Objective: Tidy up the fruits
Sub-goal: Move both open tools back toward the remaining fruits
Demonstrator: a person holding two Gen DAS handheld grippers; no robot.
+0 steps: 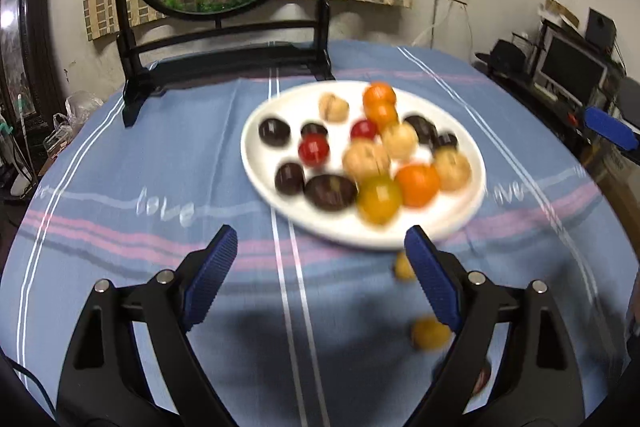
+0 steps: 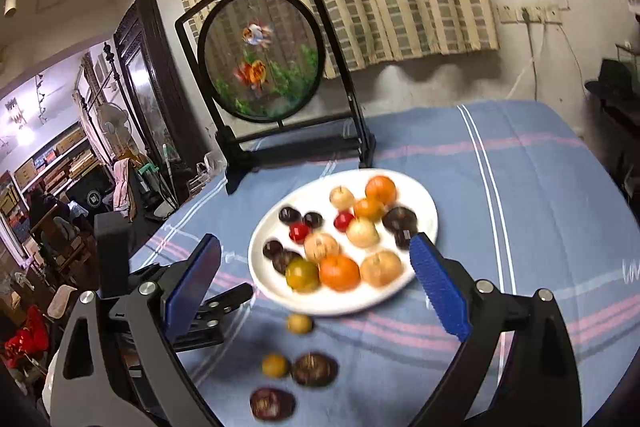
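Left gripper spread wide, nothing between the pads, hovering over the blue cloth just short of the white plate. Right gripper likewise spread and empty, framing the plate's near rim. Most fruits piled on plate. Four strays on cloth near the rim: two small yellow fruits, two dark fruits. Step judged: gathering the strays onto the plate. Next move: lower over one stray, close gently, guard against rolling. Frames blurred.
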